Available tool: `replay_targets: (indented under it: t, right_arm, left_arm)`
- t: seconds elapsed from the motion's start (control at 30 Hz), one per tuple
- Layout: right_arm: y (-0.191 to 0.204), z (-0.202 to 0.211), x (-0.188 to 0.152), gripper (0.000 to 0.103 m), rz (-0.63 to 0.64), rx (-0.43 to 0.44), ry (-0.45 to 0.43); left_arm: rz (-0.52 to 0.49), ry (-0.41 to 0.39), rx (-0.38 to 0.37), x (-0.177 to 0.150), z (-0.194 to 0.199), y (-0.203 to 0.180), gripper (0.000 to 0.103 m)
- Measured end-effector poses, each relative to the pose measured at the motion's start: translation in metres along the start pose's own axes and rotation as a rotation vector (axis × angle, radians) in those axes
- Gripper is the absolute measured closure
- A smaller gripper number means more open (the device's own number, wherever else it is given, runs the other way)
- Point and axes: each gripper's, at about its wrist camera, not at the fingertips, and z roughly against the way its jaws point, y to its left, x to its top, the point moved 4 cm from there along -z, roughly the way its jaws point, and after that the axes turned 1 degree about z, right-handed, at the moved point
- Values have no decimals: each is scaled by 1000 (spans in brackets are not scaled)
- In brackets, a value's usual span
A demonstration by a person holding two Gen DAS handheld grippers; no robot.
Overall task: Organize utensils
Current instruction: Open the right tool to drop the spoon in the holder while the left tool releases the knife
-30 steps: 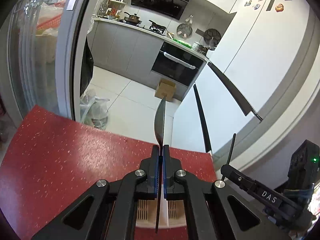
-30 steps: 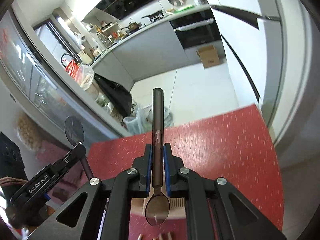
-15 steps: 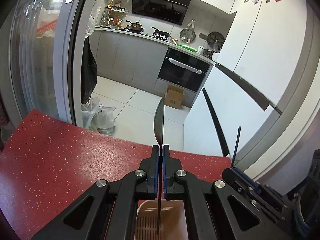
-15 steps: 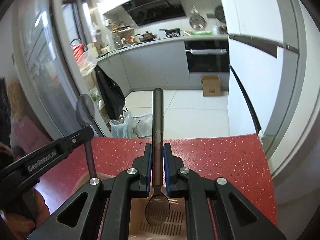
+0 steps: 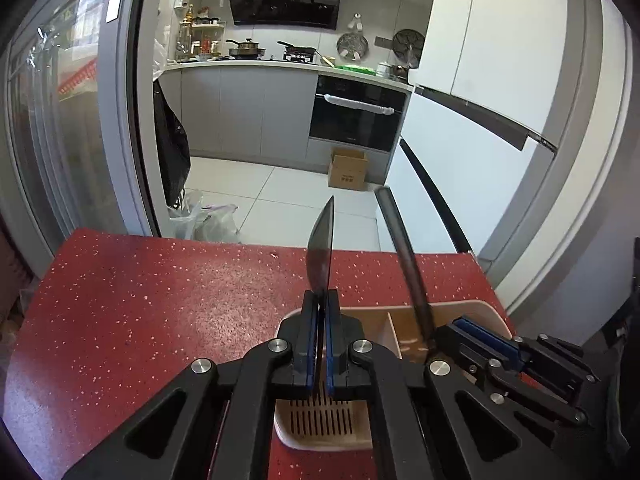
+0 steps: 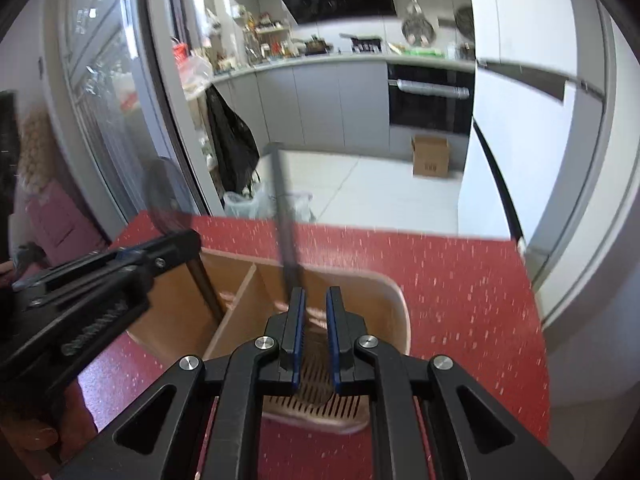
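Note:
A beige utensil caddy [image 5: 460, 305] [image 6: 384, 280] with a divider and a slotted floor stands on the red speckled table [image 5: 160, 300]. My left gripper [image 5: 320, 296] [image 6: 188, 240] is shut on a dark spoon [image 5: 320, 248] over the left compartment. Its round bowl [image 6: 164, 196] points up and its stem runs down into the caddy. My right gripper [image 6: 316, 292] [image 5: 444, 336] hangs over the right compartment, its pads a narrow gap apart with only the slotted floor showing between them. A second dark spoon [image 6: 284, 220] [image 5: 404, 256] leans up from beside its left fingertip, blurred; its lower end is hidden.
The table's far edge [image 6: 400, 232] drops to a white tiled floor with plastic bags [image 5: 208, 220] and a cardboard box [image 5: 348, 168]. A glass sliding door [image 5: 72, 120] stands on the left and white cabinets [image 5: 500, 140] on the right.
Both grippers have sunk towards the caddy, which now fills the lower part of both views. The right spoon has tipped left and its bowl no longer shows between the jaws.

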Motion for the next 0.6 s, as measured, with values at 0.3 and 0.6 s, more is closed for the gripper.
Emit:
replay_targets:
  t: [0.3, 0.6]
  right_arm:
    - [-7, 5, 0, 89, -54, 31, 56]
    - [-21, 46, -2, 77, -139, 28, 54]
  left_arm:
    - [20, 38, 12, -6, 11, 4, 71]
    - [-38, 92, 33, -13, 15, 2, 71]
